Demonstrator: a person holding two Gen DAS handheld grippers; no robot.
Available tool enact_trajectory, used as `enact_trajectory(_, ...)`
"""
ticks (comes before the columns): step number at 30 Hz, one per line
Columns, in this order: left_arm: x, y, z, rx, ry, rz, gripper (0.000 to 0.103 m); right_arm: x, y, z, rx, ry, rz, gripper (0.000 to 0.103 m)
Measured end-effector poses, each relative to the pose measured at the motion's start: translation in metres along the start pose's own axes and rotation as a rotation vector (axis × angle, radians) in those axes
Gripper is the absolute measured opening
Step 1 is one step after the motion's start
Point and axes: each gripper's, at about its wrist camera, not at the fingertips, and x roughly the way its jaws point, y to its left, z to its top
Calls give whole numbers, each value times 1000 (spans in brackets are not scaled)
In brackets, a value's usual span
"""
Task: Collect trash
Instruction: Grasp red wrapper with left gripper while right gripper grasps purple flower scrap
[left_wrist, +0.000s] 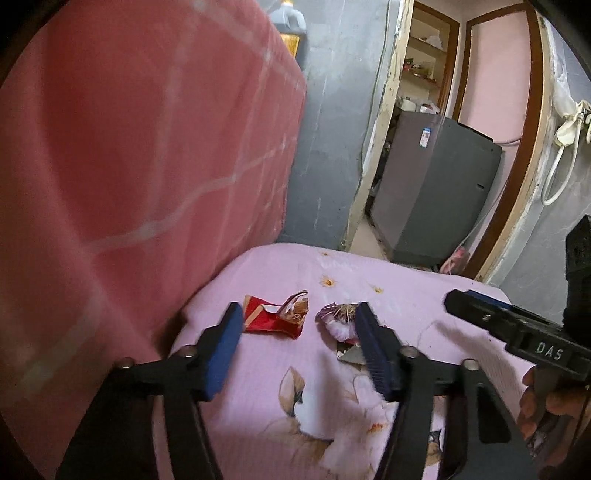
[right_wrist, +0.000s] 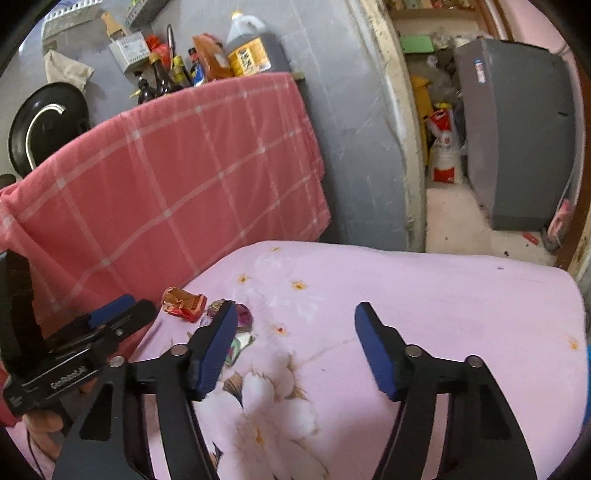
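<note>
Both tongs part-open and empty: left tongs (left_wrist: 299, 325) frame the red wrapper (left_wrist: 275, 317) on the pink bedsheet (left_wrist: 399, 295) beside the purple wrapper (left_wrist: 338, 319), so drop lower, pinch foil only; right tongs (right_wrist: 295, 328) should shift toward the purple wrapper.

A pink floral bedsheet (right_wrist: 424, 295) meets a red checked cloth (right_wrist: 177, 177), with an oil jug (right_wrist: 247, 48) behind and a grey appliance (right_wrist: 517, 133) beyond the doorway.

Home, floral bedsheet (right_wrist: 424, 295), oil jug (right_wrist: 251, 48), washing machine (right_wrist: 517, 129)
</note>
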Motion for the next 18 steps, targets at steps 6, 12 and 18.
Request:
enact_trajectory(6,17,8,6,-30,68,-32,20,28,18,5,-44,63,33,52)
enact_trajectory(12,15,17,7,-68,78,-44,9,46,36,6,-122,104,63,51)
enact_trajectory(18,14,21,7,-87,77,-31,8,62,40,6,-138,158,99,47)
